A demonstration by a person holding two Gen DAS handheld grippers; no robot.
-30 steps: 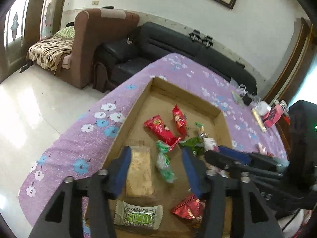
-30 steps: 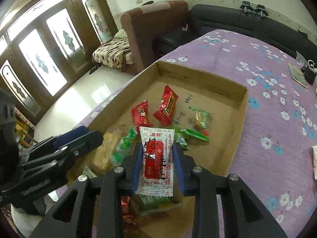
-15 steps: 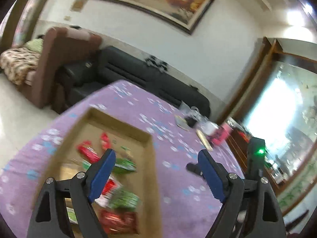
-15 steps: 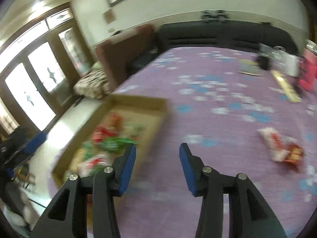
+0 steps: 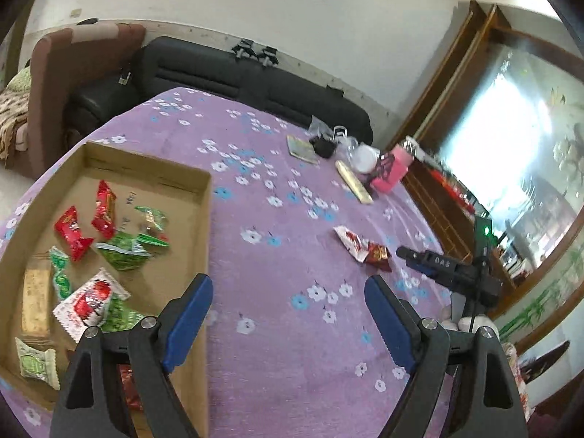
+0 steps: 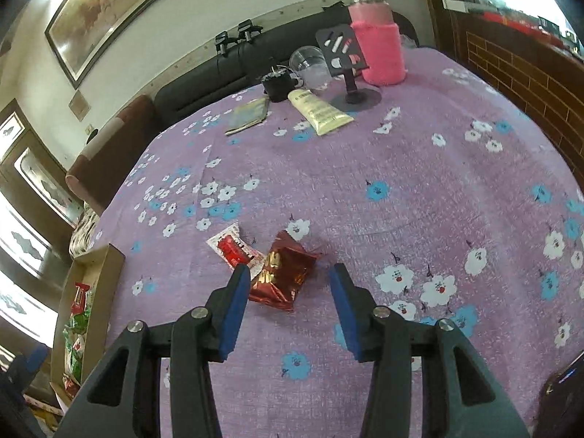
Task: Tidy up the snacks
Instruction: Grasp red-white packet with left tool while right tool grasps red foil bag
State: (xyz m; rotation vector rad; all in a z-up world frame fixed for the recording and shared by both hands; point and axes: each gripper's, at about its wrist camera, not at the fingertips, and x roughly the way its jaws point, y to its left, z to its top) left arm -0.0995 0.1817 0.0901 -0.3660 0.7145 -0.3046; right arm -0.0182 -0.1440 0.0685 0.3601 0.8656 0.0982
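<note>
On the purple flowered tablecloth [image 6: 419, 189], right gripper [image 6: 290, 284] spread above dark red foil snack packet [image 6: 283, 273].
I'd lower straight, straddle only that packet, avoiding the touching white-and-red sachet [image 6: 235, 248]; left gripper [image 5: 288, 306] idles open.

A pink-sleeved bottle [image 6: 379, 49] stands beside a cream tube [image 6: 321, 111].

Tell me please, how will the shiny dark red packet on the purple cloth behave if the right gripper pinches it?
The dark red packet looks like crinkled foil, so it probably crumples and may slip. It seems small and light. Its edge touches the white-red sachet, which might shift too.
</note>
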